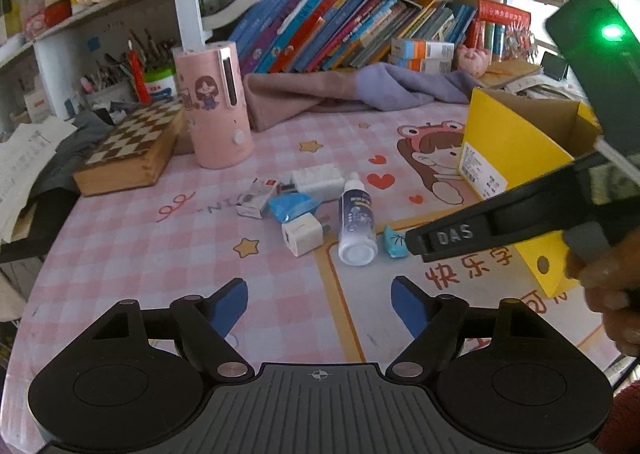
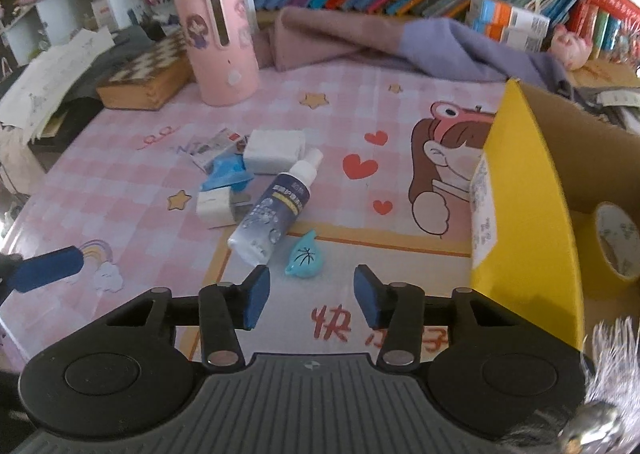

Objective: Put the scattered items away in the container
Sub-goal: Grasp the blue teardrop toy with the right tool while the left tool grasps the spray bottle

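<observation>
We hold both grippers over a pink checked surface (image 1: 120, 246) w/ cartoon prints. Left gripper (image 1: 319, 308) hangs w/ jaws well apart, nothing between the blue pads, only bare surface below. Right gripper (image 2: 310, 300) stands narrower, partly open, pads not touching anything; the small teal drop-shaped item (image 2: 305, 259) lies just ahead of the gap, not between the pads. In the left view the right gripper's black finger (image 1: 452, 240) reaches in from the right, its tip just beside that teal item (image 1: 394, 246).

Scattered items sit in one cluster mid-surface: a white bottle (image 2: 276, 206) w/ dark label lying on its side, cap pointing away from us; a small white charger plug (image 2: 216, 208) just left of it, prongs toward the bottle; a blue crumpled piece (image 2: 226, 172) touching the plug; a bigger white block (image 2: 274, 150) behind, near the bottle's cap; a small printed box (image 2: 214, 146) at far left of the cluster.

Container: a yellow cardboard box (image 2: 524, 190), open top, at the right, near the cluster but apart from it. A roll of tape (image 2: 618, 242) lies inside.

Behind: pink cylinder (image 1: 214, 110) upright, chessboard box (image 1: 132, 150) beside it, folded cloth (image 1: 344, 88), a row of books (image 1: 340, 30).
</observation>
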